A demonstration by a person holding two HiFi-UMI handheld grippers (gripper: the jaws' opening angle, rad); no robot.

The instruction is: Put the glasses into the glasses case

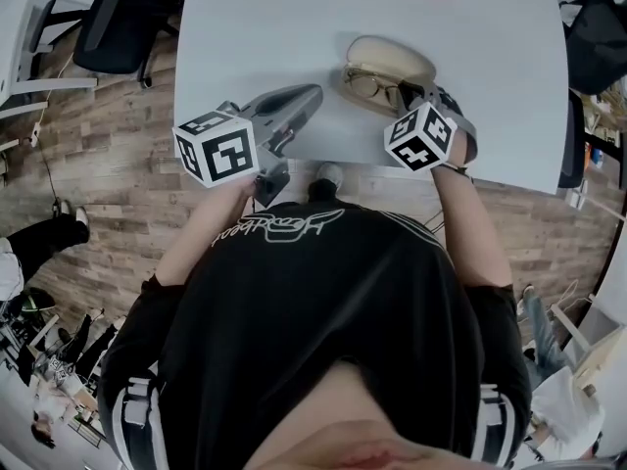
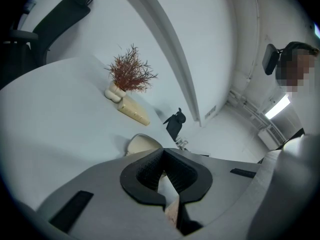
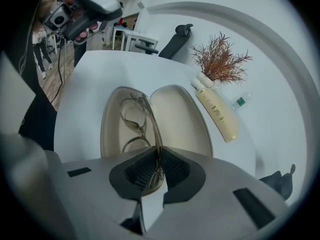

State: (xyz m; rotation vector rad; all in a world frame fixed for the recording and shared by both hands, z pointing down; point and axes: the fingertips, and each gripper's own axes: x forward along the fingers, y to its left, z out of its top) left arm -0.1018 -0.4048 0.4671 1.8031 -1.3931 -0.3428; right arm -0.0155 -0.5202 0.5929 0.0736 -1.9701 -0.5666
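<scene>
The beige glasses case lies open on the white table, near its front edge. In the right gripper view both halves of the case face up. The thin-framed glasses hang folded over the left half, lenses down in it. My right gripper is shut on the glasses' temple arms; in the head view the right gripper stands at the case's near end. My left gripper lies to the left of the case, shut on nothing. Beyond the left gripper's shut jaws the case's rim shows.
A dried reddish plant in a white vase and a long cream box stand at the table's far side. Black office chairs stand to the left of the table. The table's front edge runs just in front of my body.
</scene>
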